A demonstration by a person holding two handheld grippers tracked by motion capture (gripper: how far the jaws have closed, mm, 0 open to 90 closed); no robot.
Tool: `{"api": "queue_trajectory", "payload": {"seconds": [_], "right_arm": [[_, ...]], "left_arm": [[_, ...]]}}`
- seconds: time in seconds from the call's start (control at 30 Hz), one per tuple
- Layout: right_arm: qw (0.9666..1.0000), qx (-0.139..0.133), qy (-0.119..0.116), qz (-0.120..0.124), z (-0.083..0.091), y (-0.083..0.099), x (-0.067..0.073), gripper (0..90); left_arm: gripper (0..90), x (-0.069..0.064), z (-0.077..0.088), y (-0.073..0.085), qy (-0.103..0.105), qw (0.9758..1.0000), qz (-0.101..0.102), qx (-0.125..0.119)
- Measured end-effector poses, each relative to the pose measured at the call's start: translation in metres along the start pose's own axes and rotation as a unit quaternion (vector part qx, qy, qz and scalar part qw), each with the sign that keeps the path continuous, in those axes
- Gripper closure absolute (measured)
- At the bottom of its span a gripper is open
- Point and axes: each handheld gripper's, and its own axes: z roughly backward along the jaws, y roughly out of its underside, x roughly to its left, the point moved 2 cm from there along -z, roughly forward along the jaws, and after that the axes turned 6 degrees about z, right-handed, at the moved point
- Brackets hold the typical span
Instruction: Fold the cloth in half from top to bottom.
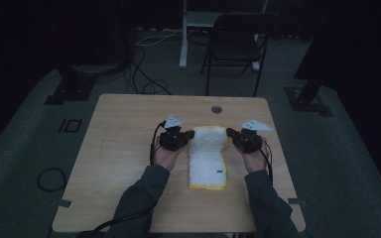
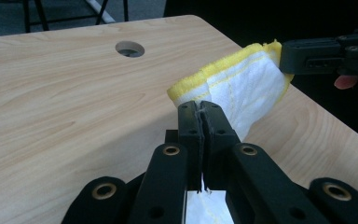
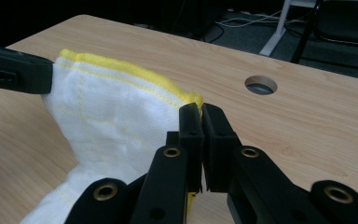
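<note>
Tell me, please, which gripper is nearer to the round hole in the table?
The right gripper, slightly. It grips the cloth's right corner, just below and right of the hole; the left gripper grips the left corner, farther left.

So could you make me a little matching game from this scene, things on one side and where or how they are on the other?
Things:
1. left gripper
2. right gripper
3. round hole
4. chair

Places or states:
A. on the floor beyond the table
B. in the tabletop's far edge
C. shut on the cloth's left corner
D. shut on the cloth's right corner

Pairs: 1-C, 2-D, 3-B, 4-A
</note>
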Motion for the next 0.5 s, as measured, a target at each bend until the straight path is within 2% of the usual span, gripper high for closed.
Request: {"api": "queue_trajectory", "payload": {"seconds": [0.37, 0.5], "right_arm": [[0.9999, -0.006, -0.008, -0.004, 0.011, 0.007, 0.008, 88.2], [0.9999, -0.008, -0.010, -0.008, 0.014, 0.010, 0.011, 88.2]], "left_arm": [[88.4, -0.003, 0.008, 0.009, 0.008, 0.9999, 0.007, -0.005], [88.4, -0.006, 0.011, 0.012, 0.011, 0.9999, 0.002, -0.006]]}}
